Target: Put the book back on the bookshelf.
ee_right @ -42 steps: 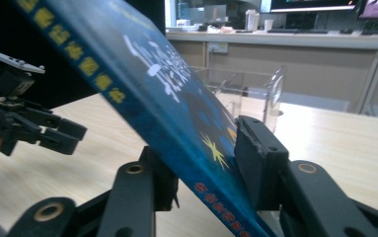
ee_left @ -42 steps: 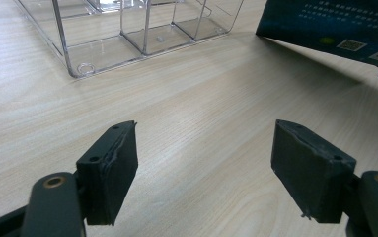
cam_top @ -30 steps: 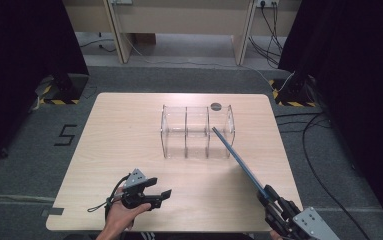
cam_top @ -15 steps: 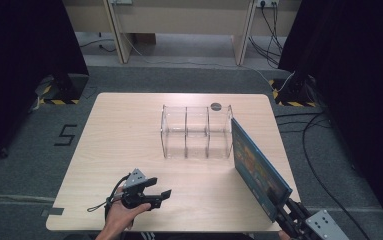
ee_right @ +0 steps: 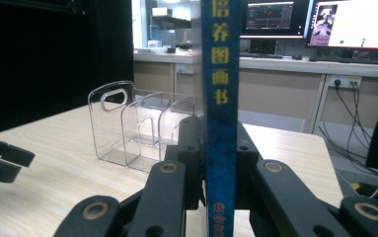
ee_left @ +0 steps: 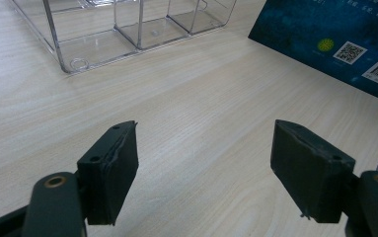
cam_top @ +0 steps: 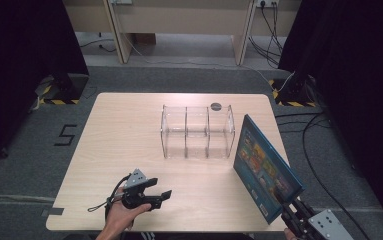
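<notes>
Right tool (cam_top: 290,214): jaws clamped on the book (cam_top: 264,165), held upright above the bench (cam_top: 129,130).
Left tool (cam_top: 156,192): jaws apart, well left of the book.

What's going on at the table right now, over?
Right gripper shut on the blue book, held upright by its spine. Left gripper open, empty, low over the table. Clear organizer stands empty; nothing between it and the book.
</notes>
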### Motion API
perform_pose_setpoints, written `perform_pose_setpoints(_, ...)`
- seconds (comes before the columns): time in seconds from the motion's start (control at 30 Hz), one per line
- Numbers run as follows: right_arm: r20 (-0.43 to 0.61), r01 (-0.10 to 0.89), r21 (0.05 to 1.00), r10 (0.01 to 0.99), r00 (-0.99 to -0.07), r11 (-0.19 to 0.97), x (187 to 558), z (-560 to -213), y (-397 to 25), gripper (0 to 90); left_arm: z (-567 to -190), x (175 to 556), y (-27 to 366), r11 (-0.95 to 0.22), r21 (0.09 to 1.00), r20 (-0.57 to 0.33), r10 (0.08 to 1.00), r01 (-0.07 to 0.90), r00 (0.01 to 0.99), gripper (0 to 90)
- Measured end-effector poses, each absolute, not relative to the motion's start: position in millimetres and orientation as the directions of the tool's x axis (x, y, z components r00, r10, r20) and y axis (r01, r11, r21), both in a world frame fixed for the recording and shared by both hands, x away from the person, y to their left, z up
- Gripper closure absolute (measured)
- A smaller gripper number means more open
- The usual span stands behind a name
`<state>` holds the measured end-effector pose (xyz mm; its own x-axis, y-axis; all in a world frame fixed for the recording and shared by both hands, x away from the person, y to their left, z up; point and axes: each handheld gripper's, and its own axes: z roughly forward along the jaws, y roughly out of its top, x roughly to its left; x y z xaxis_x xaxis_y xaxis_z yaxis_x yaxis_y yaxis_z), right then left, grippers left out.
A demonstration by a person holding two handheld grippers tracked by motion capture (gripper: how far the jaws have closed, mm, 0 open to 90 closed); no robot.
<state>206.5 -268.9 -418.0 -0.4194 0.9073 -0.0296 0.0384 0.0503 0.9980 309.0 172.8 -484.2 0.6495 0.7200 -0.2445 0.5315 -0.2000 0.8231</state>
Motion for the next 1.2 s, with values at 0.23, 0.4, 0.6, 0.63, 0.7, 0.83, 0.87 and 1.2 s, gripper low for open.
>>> perform_pose_setpoints(0.23,-0.035,0.053,0.997,0.907,-0.42,0.063,209,-420,-270,80.4,-485,309,172,-0.201,0.82,-0.249,0.718,0.535,0.65,26.1)
perform_pose_setpoints(0.4,-0.031,0.067,0.996,0.904,-0.426,0.066,213,-427,-272,79.6,-486,310,172,-0.214,0.813,-0.252,0.71,0.542,0.657,26.0)
perform_pose_setpoints(0.6,-0.018,0.087,0.994,0.903,-0.428,0.062,218,-432,-272,79.1,-489,312,174,-0.235,0.795,-0.254,0.708,0.559,0.658,26.0)
perform_pose_setpoints(0.63,-0.015,0.094,0.994,0.904,-0.428,0.061,218,-433,-273,79.1,-489,313,174,-0.237,0.794,-0.253,0.709,0.56,0.659,26.0)
perform_pose_setpoints(0.7,-0.013,0.099,0.993,0.903,-0.429,0.062,220,-435,-274,78.9,-489,313,174,-0.242,0.79,-0.251,0.71,0.563,0.657,26.0)
perform_pose_setpoints(0.83,0.0,0.115,0.992,0.901,-0.435,0.055,223,-439,-274,78.6,-491,314,175,-0.26,0.778,-0.246,0.711,0.571,0.659,25.7)
perform_pose_setpoints(0.87,-0.002,0.115,0.992,0.902,-0.432,0.057,223,-439,-274,78.6,-494,315,174,-0.293,0.758,-0.235,0.711,0.583,0.663,25.5)
perform_pose_setpoints(1.2,0.01,0.135,0.989,0.901,-0.434,0.054,228,-445,-275,78.3,-499,317,172,-0.368,0.721,-0.174,0.723,0.587,0.668,20.4)
